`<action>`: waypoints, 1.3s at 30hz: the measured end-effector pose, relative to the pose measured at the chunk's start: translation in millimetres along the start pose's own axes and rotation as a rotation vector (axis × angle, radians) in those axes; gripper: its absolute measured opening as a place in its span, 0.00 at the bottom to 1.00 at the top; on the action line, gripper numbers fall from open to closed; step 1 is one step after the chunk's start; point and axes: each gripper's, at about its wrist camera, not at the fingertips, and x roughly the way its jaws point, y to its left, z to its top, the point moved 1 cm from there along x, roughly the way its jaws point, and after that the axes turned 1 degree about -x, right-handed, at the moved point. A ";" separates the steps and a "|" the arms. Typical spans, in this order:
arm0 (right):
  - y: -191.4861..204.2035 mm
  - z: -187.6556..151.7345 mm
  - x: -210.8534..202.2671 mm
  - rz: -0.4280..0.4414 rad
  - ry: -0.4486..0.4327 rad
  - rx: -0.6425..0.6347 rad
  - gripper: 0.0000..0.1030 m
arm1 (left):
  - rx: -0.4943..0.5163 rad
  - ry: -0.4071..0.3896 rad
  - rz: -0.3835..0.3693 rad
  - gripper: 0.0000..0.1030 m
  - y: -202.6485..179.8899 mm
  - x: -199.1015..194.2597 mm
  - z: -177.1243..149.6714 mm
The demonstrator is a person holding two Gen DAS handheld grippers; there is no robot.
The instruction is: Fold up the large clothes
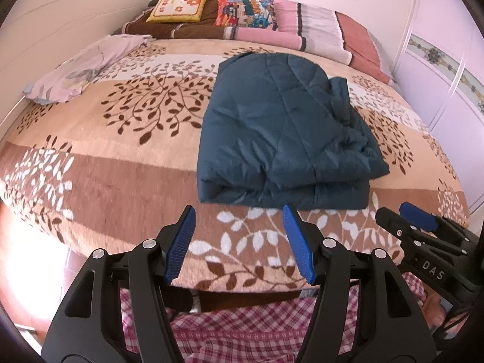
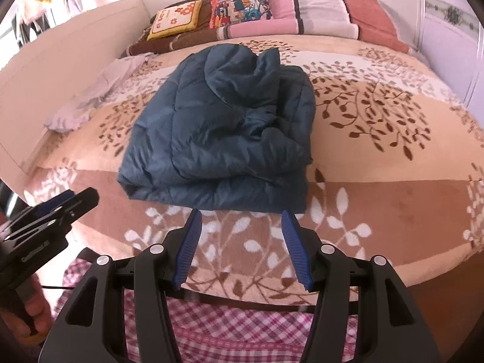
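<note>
A dark teal quilted jacket [image 1: 281,133] lies folded in a thick rectangle on the bed, its folded edge toward me. It also shows in the right wrist view [image 2: 220,130], with a rumpled layer on top at the right. My left gripper [image 1: 239,211] is open and empty, held just short of the jacket's near edge, above the bed's front. My right gripper [image 2: 240,214] is open and empty, also just short of that edge. Each gripper shows at the side of the other's view.
The bed carries a tan and brown leaf-patterned blanket [image 1: 121,163]. A pale floral pillow [image 1: 81,66] lies at the left. Cushions and folded bedding [image 1: 242,12] line the far end. A white wall is at the left, wardrobe doors [image 1: 438,69] at the right.
</note>
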 end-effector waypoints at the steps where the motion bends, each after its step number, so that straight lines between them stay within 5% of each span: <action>1: 1.8 -1.5 0.4 -0.007 0.004 -0.007 0.53 | 0.000 0.003 0.000 0.58 -0.5 -0.3 -2.6; 39: 10.9 -37.7 11.6 -0.047 0.120 0.002 0.53 | 0.031 0.063 -0.007 0.58 -7.1 4.1 -24.3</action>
